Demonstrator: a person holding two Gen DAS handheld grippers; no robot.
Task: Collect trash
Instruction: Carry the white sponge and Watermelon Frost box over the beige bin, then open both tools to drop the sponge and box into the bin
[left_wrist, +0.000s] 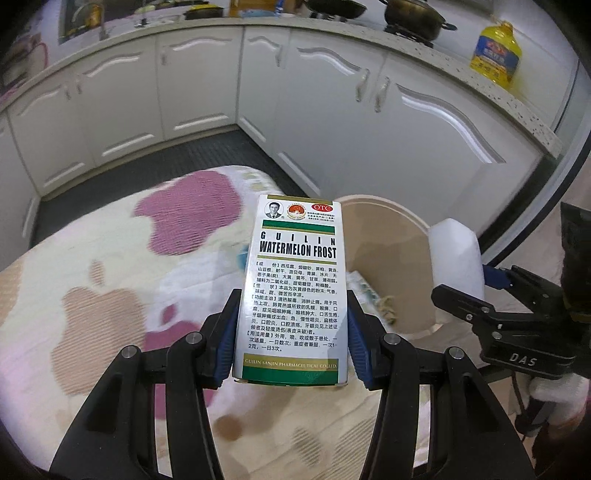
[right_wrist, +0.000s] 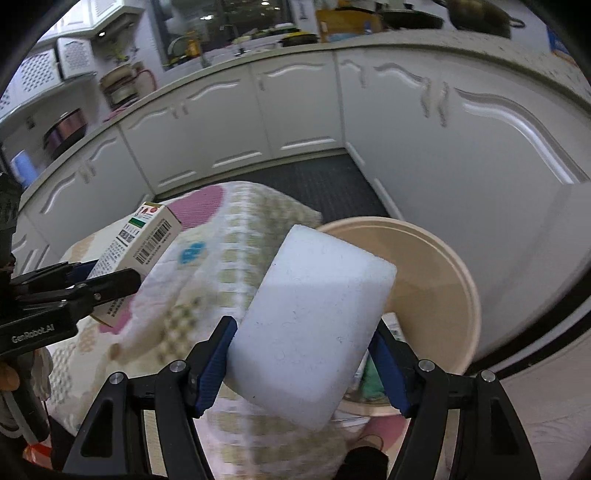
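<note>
Two pieces of trash are lifted, neither binned yet: left gripper clenches the Watermelon Frost box, right gripper grasps the white foam block beside the beige bin, which already holds some wrappers.

Clearance around bin mouth and bench edge

Beige bin mouth open upward, scraps at its bottom; white foam block in right tool overhangs near rim. Medicine box in left tool sits over cloth-covered bench. White cabinets wall the far side; dark floor strip between.
</note>
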